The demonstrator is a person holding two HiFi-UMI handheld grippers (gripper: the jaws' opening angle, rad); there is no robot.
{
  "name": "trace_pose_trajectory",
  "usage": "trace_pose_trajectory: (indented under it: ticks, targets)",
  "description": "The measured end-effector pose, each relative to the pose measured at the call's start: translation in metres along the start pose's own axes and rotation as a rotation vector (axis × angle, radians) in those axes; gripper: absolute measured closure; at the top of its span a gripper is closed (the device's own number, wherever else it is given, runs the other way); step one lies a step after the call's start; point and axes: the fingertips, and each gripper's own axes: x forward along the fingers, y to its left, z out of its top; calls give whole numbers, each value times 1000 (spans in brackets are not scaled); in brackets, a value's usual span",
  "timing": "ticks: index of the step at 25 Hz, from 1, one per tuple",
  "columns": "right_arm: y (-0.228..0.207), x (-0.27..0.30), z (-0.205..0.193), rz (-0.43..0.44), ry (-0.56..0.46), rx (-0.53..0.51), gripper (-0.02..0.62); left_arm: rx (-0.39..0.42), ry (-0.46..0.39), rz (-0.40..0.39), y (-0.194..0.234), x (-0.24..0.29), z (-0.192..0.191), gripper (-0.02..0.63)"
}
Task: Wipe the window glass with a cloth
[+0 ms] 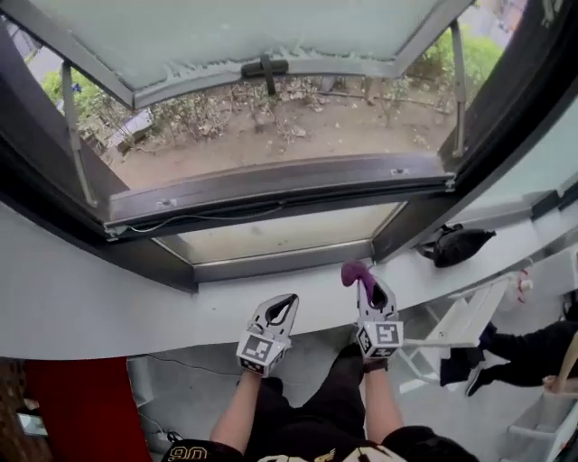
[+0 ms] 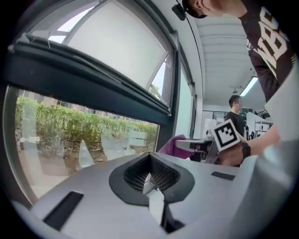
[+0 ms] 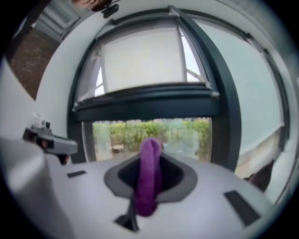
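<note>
Right gripper [image 1: 365, 287]: jaws clamped on a folded purple cloth [image 3: 148, 175]. The cloth stands up out of the jaws with a tuft past the tips, so fabric rather than plastic would meet the glass. Left gripper [image 2: 149, 181]: jaws together, nothing between them. It hangs just beside the right one, likely spare, bracing nothing. Both are held low in front of the white window sill [image 1: 99, 298], pointing toward the window.

The cloth is off the glass, near the lower fixed pane [image 1: 280, 233] but not touching it. The upper sash [image 1: 253, 27] is swung outward, handle [image 1: 265, 68] on its bottom rail, so that pane tilts away over the garden and looks harder to reach. A black bag [image 1: 456, 244] lies on the sill to the right, apart from the lower pane.

Can't tell if the glass is wet or streaked. The scene fits a cloth brought up ready to wipe, or one drawn off the glass after wiping; the panes don't settle it.
</note>
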Motion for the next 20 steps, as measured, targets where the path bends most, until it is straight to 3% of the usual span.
trace_pose_trajectory:
  ticks: [4,8,11,16,20]
  targets:
    - [79,-23,100,35,-77,-31,522,13,-57,61,30,-62,72,597]
    - [159,-36,153,174,-96,-41,522,8,-95,177,49,-118,125,597]
    - [186,-41,176,238,-113,6,522,28,-119,218,46,-135,151,597]
    - [202,-33,179,257,-73,9,522,61,-182,221,37,-140,184,597]
    - [194,-22,177,233,-53,-4,522,113,-226,294,47,-142,202,597]
